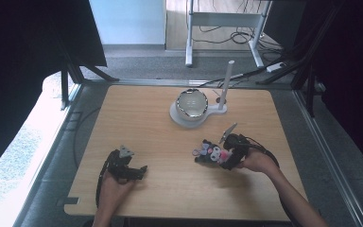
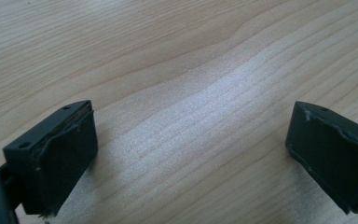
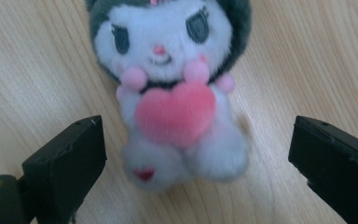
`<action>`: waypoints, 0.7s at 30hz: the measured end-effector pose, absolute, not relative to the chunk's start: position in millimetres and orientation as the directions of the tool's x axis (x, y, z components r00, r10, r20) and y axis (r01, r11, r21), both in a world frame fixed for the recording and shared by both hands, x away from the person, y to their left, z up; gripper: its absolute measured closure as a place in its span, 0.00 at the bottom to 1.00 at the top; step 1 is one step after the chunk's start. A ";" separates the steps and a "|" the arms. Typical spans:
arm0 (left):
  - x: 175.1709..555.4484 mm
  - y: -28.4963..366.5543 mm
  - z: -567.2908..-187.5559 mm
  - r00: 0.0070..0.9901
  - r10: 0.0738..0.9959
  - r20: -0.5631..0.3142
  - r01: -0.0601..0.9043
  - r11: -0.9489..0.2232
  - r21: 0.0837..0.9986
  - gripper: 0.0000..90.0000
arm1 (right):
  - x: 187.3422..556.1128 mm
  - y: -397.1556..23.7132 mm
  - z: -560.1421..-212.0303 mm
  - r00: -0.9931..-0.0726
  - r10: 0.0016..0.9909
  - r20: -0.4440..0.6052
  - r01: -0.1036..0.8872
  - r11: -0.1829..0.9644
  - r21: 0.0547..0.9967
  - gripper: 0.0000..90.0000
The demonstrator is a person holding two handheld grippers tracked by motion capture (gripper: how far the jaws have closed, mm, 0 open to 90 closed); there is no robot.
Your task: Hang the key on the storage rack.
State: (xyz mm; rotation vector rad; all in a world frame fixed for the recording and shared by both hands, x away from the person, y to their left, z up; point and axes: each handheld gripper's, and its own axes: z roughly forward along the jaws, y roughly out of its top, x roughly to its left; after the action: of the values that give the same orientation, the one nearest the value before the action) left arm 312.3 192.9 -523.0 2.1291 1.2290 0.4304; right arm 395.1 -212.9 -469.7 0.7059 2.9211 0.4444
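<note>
Currently my right gripper (image 1: 221,158) sits toward the table's (image 1: 137,109) right edge, nearer the front edge than the back, jaws wide apart and holding nothing. The plush toy (image 3: 175,100) lies on its back directly ahead of the jaws, feet toward me and head away, its long axis running along my approach; the pads flank its lower body without touching. My left gripper (image 1: 131,171), near the front-left corner, also gapes over bare wood, well apart from the toy. I judge the right one better placed.
</note>
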 end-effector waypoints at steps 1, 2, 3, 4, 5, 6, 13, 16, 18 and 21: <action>312.3 192.9 -523.0 0.510 0.859 -0.032 0.652 -0.363 0.666 0.02 | 397.0 -209.5 -470.3 -0.892 0.450 -0.032 0.422 0.857 0.294 0.06; 312.3 192.9 -523.0 0.510 0.859 -0.032 0.652 -0.363 0.666 0.02 | 397.0 -209.5 -470.3 -0.892 0.450 -0.032 0.422 0.857 0.294 0.06; 312.3 192.9 -523.0 0.510 0.859 -0.032 0.652 -0.362 0.666 0.02 | 398.9 -204.4 -471.0 -0.898 0.438 -0.028 0.414 0.866 0.281 0.10; 312.3 192.8 -523.0 0.510 0.859 -0.032 0.652 -0.362 0.666 0.02 | 398.9 -204.4 -471.0 -0.898 0.438 -0.028 0.414 0.866 0.281 0.10; 312.3 192.9 -523.0 0.510 0.859 -0.032 0.652 -0.362 0.666 0.02 | 399.8 -201.3 -471.4 -0.903 0.430 -0.023 0.408 0.872 0.271 0.13; 312.3 192.9 -523.0 0.510 0.859 -0.032 0.652 -0.362 0.666 0.02 | 400.7 -198.6 -471.9 -0.908 0.418 -0.019 0.399 0.879 0.260 0.15; 312.3 192.8 -523.0 0.510 0.859 -0.032 0.652 -0.362 0.666 0.02 | 406.7 -181.9 -475.6 -0.927 0.374 -0.034 0.363 0.916 0.172 0.27; 312.3 192.9 -523.0 0.510 0.859 -0.032 0.652 -0.362 0.666 0.02 | 408.8 -177.4 -477.0 -0.934 0.356 -0.037 0.348 0.927 0.136 0.36; 312.3 192.9 -523.0 0.510 0.859 -0.032 0.652 -0.362 0.666 0.02 | 409.4 -174.9 -477.8 -0.939 0.342 -0.036 0.336 0.935 0.114 0.41; 312.3 192.9 -523.0 0.510 0.859 -0.032 0.652 -0.362 0.666 0.02 | 410.3 -173.3 -478.2 -0.945 0.326 -0.034 0.322 0.942 0.094 0.45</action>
State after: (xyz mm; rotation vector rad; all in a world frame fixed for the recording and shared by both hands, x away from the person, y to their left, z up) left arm 312.3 192.9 -523.0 2.1289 1.2288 0.4305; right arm 410.3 -173.3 -478.2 0.5088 3.0473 0.1350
